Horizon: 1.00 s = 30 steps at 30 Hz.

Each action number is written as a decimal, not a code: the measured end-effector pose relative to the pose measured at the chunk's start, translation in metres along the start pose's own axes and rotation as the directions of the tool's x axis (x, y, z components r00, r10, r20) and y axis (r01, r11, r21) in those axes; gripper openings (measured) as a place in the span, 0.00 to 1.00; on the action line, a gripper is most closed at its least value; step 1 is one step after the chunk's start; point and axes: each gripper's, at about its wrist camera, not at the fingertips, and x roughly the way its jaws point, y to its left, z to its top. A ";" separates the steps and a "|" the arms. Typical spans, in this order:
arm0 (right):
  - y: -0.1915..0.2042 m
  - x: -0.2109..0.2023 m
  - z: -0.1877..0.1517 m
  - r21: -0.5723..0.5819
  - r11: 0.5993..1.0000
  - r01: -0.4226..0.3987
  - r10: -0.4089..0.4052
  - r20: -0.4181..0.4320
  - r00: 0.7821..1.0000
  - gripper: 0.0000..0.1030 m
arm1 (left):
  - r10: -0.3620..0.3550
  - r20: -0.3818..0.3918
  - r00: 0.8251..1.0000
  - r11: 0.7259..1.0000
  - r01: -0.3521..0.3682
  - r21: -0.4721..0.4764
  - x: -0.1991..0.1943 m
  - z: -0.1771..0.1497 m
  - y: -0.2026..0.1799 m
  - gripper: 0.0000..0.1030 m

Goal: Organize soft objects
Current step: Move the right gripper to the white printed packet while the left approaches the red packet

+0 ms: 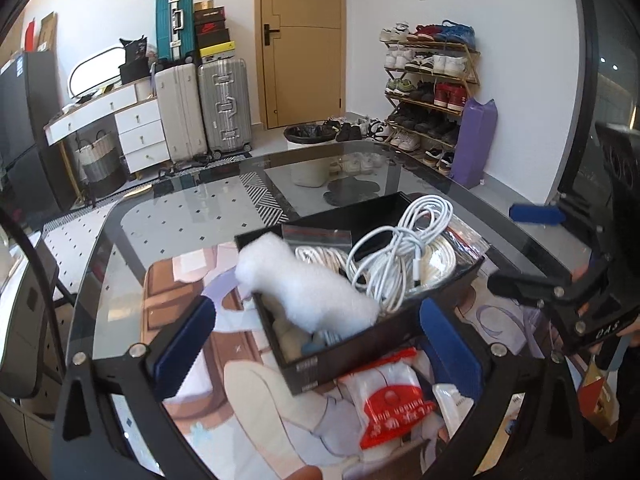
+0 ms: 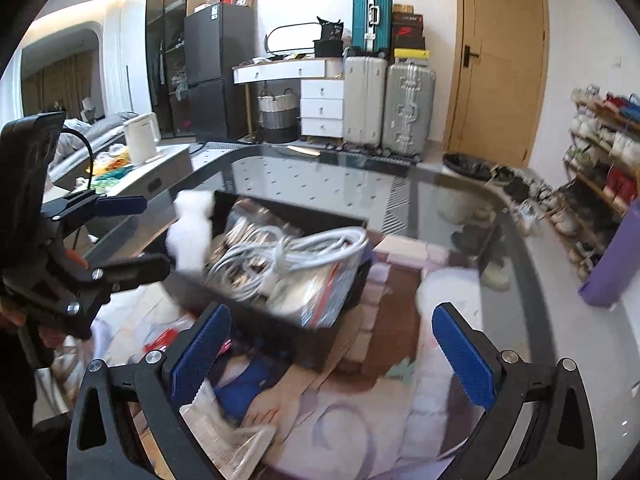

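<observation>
A black box (image 1: pixel 360 344) sits on the glass table (image 1: pixel 168 216). It holds a white fluffy wad (image 1: pixel 304 284), a coiled white cable (image 1: pixel 400 248) and plastic bags. My left gripper (image 1: pixel 316 332) is open, its blue pads on either side of the box's near corner. A red and white packet (image 1: pixel 392 404) lies just in front of the box. In the right wrist view the box (image 2: pixel 288 288), the cable (image 2: pixel 288 256) and the wad (image 2: pixel 192 232) show blurred. My right gripper (image 2: pixel 336 344) is open and empty, right of the box. The left gripper (image 2: pixel 132 232) shows beside the wad.
A printed mat (image 1: pixel 192 288) lies under the box. More packets (image 2: pixel 224 440) lie by the table's near edge. Beyond the table stand suitcases (image 1: pixel 208 108), a drawer unit (image 1: pixel 140 128), a bin (image 1: pixel 308 136), a shoe rack (image 1: pixel 432 88) and a purple roll (image 1: pixel 476 140).
</observation>
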 end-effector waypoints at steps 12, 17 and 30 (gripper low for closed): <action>0.024 -0.013 -0.040 -0.019 0.998 -0.067 0.066 -0.074 0.995 0.99 | 0.044 0.003 0.999 0.998 -0.044 -0.051 -0.027 -0.039 -0.005 1.00; 0.034 -0.005 -0.052 -0.057 0.994 -0.094 0.086 -0.136 0.987 0.99 | 0.041 -0.012 0.999 0.997 -0.042 -0.059 -0.028 -0.045 -0.007 1.00; 0.056 0.005 -0.060 -0.193 0.963 -0.186 0.144 -0.216 0.966 0.99 | 0.039 -0.030 0.999 0.998 -0.040 -0.054 -0.020 -0.045 -0.013 1.00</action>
